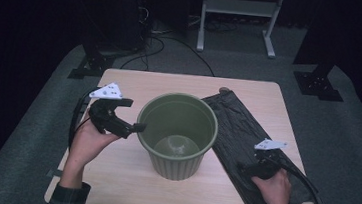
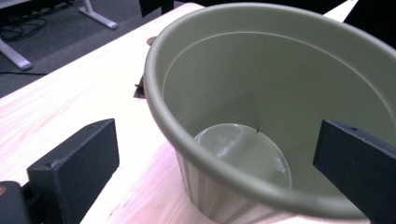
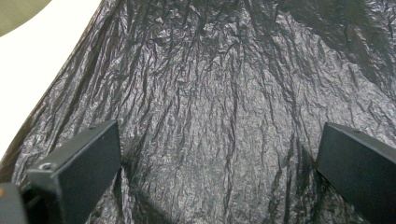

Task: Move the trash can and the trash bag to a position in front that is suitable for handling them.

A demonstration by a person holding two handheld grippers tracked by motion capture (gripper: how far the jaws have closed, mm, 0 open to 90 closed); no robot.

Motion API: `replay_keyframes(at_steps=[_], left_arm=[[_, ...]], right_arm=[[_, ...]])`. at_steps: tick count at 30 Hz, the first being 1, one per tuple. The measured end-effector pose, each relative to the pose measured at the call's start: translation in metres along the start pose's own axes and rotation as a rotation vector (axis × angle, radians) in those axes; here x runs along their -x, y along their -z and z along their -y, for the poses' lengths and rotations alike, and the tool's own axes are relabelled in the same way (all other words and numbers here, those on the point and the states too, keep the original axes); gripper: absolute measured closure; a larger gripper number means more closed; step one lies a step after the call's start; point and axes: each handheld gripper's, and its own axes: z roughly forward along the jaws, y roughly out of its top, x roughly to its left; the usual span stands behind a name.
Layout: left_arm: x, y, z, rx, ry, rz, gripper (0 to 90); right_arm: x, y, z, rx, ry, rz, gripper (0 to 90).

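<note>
High view is showing a green bin (image 1: 177,132) standing upright mid-table (image 1: 125,187), nothing lying inside it. The left gripper (image 1: 134,126), jaws spread wide, is hovering at its rim. The right gripper (image 1: 248,169), jaws apart, is resting over the flat black bag (image 1: 237,127) just beside the bin.

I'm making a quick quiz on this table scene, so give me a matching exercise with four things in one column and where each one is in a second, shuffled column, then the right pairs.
Things:
1. green bin
2. black bag
3. left gripper
4. right gripper

Places:
A. lying flat on the table's right part
B. open, straddling the bin's near rim
C. upright in the middle of the wooden table
D. open, low over the crinkled black plastic

Pairs: 1-C, 2-A, 3-B, 4-D
</note>
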Motion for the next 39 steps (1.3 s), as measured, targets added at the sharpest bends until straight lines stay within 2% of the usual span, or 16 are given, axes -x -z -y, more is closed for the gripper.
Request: replay_keyframes(at_steps=[7, 14, 21, 25, 29, 33, 34, 39], left_arm=[[0.014, 0.018, 0.018, -0.013, -0.005, -0.030, 0.0], [0.025, 0.022, 0.040, -0.020, -0.002, -0.050, 0.0], [0.027, 0.013, 0.071, -0.017, 0.012, -0.058, 0.0], [0.026, 0.009, 0.081, -0.003, 0.020, -0.058, 0.0], [0.028, -0.004, 0.096, -0.038, 0.009, -0.067, 0.0], [0.028, -0.012, 0.105, -0.040, 0.006, -0.073, 0.0], [0.027, -0.019, 0.113, -0.046, 0.005, -0.069, 0.0], [0.023, -0.030, 0.129, -0.064, 0.014, -0.081, 0.0]], right_arm=[[0.000, 0.000, 0.000, 0.000, -0.002, 0.001, 0.0], [-0.001, 0.000, 0.000, -0.001, -0.004, 0.003, 0.0], [-0.001, 0.000, 0.000, -0.001, -0.005, 0.003, 0.0], [-0.001, 0.000, 0.000, -0.001, -0.005, 0.004, 0.0], [-0.001, 0.001, 0.000, -0.001, -0.005, 0.003, 0.0], [-0.001, 0.001, 0.000, -0.001, -0.004, 0.002, 0.0], [-0.001, 0.001, 0.001, -0.001, -0.003, 0.002, 0.0], [-0.001, 0.001, 0.001, 0.000, -0.004, 0.000, 0.0]])
